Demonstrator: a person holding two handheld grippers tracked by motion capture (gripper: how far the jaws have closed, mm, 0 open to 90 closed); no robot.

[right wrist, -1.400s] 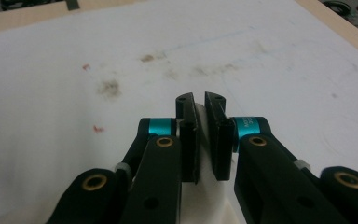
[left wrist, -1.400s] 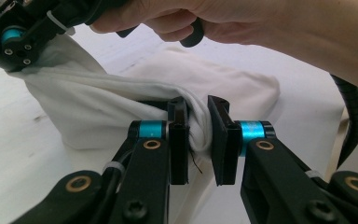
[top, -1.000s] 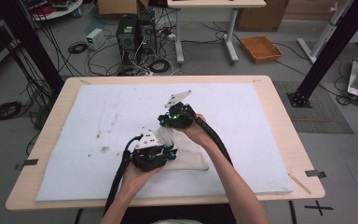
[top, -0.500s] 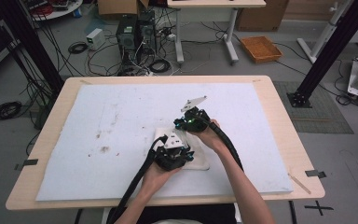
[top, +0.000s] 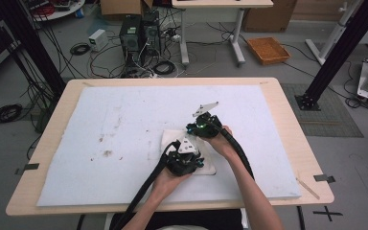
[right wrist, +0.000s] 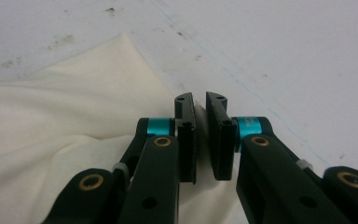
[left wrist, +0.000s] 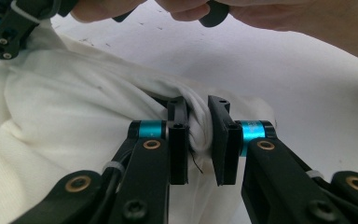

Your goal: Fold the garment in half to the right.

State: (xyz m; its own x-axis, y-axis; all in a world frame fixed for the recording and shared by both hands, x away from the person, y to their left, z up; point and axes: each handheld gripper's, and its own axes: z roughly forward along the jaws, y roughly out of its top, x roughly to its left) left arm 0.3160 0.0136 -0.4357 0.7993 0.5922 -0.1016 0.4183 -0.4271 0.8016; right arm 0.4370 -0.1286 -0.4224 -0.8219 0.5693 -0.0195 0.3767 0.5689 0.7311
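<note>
A white cloth lies bunched on the white mat, in front of the person. My left gripper is over the cloth's near right part. In the left gripper view its jaws are shut on a twisted fold of the cloth. My right gripper is just behind it, at the cloth's far right edge. In the right gripper view its jaws stand almost together, with a thin edge of the cloth pinched between them. The right hand shows close ahead in the left gripper view.
The mat covers most of a wooden table and carries dark stains at its left. Behind the table, the floor holds computer towers, cables and an orange tray. A black post stands at the right.
Both grippers have moved to the right and a little lower, each carrying cloth. The cloth's left part has been drawn over to the right.
</note>
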